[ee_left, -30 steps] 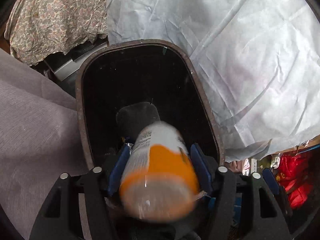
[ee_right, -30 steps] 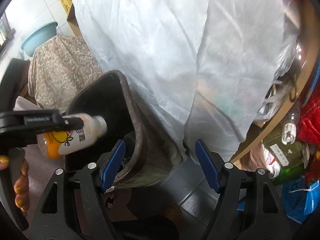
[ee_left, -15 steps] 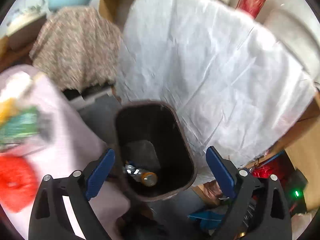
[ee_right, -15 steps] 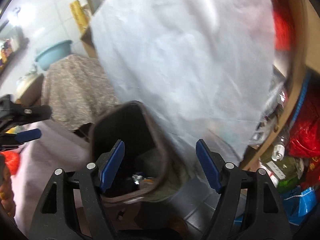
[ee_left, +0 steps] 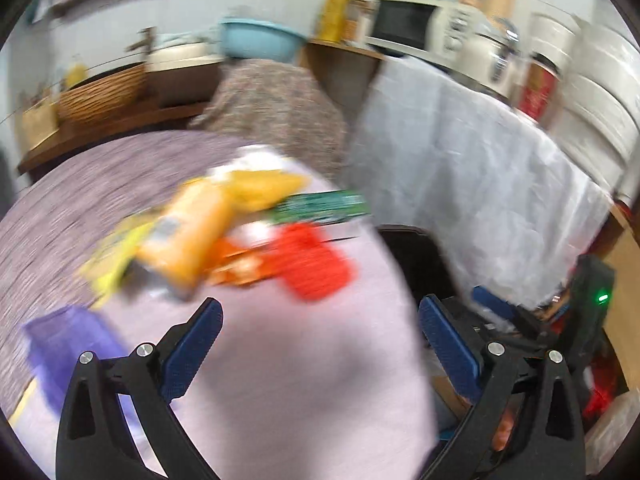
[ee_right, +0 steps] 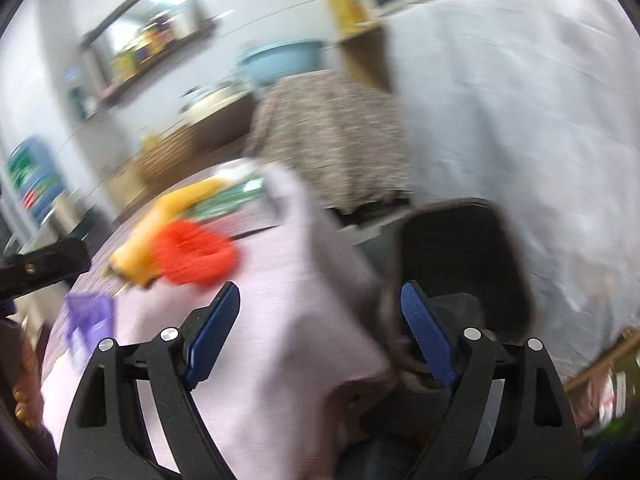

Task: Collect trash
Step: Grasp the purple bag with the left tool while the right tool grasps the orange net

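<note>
The trash is a blurred heap of wrappers on the pale lilac tablecloth [ee_left: 280, 360]: an orange-yellow plastic packet [ee_left: 188, 236], a bright yellow crumpled bag [ee_left: 260, 188], a flat green printed packet [ee_left: 320, 208] and a red crinkled wrapper [ee_left: 312, 264], all touching or overlapping each other. A purple wrapper [ee_left: 64, 340] lies apart, nearer to the camera on the left. The dark brown plastic bin [ee_right: 464, 256] stands just beside the table edge, in front of a white hanging cloth [ee_left: 480, 184]. The left gripper [ee_left: 320, 344] has its jaws opening, spread wide, with nothing between them. The right gripper [ee_right: 320, 328] is also opening and holds nothing.
</note>
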